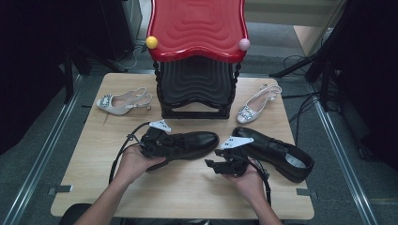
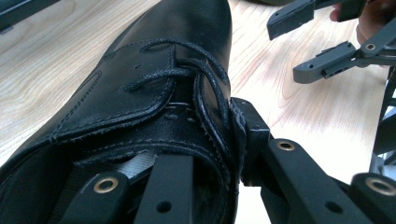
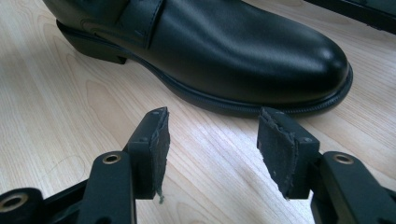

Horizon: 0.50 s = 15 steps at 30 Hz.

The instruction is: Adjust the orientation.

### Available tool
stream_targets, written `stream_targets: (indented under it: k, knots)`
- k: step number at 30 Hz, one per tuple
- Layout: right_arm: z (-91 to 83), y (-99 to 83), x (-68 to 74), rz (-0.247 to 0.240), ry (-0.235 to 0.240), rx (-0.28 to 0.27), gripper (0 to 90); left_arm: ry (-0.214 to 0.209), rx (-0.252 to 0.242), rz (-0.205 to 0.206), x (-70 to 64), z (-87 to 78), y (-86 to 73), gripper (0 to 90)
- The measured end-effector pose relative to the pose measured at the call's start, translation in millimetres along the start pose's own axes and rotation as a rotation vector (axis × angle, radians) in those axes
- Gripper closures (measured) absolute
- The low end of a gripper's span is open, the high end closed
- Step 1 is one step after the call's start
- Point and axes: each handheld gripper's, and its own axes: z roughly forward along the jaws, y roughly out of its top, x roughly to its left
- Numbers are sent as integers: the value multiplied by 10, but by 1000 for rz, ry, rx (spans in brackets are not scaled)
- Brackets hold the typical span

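Light wooden table [image 1: 187,187] on grey floor. Left tongs [image 2: 219,154] clamp the collar of the black laced shoe [image 2: 154,70], apparently one jaw inside. Right tongs [image 3: 212,144], apart, sit just beside that shoe's toe.

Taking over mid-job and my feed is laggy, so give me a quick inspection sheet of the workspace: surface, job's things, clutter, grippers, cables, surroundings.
Surface: light wooden table, bare at the front.
Job's things: left black shoe, laced, toe pointing right; right black shoe lying beside it, apart.
Clutter: red and black shoe rack at the back; two pale heeled sandals flanking it.
Grippers: left gripper clamped on the left shoe's collar, one jaw inside; right gripper open, holding nothing, just short of a shoe's toe.
Cables: one black cable trailing from each gripper; more on the floor at right.
Surroundings: grey floor, metal rails, dark stands.
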Motion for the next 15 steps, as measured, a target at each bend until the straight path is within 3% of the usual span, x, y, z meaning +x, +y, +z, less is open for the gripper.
stream_targets:
  k: [5,7,11,15]
  knots:
    - [33,11,20,0,-1,-9,458,1,7,8,24,-30,-11,744]
    - [45,18,20,4,-4,-17,469,4,3,28,26,-62,-16,668]
    - [53,26,13,7,-7,-26,489,-21,1,-1,80,-160,-23,618]
    - [92,56,9,7,-5,-44,540,-15,-11,-9,97,-308,-45,567]
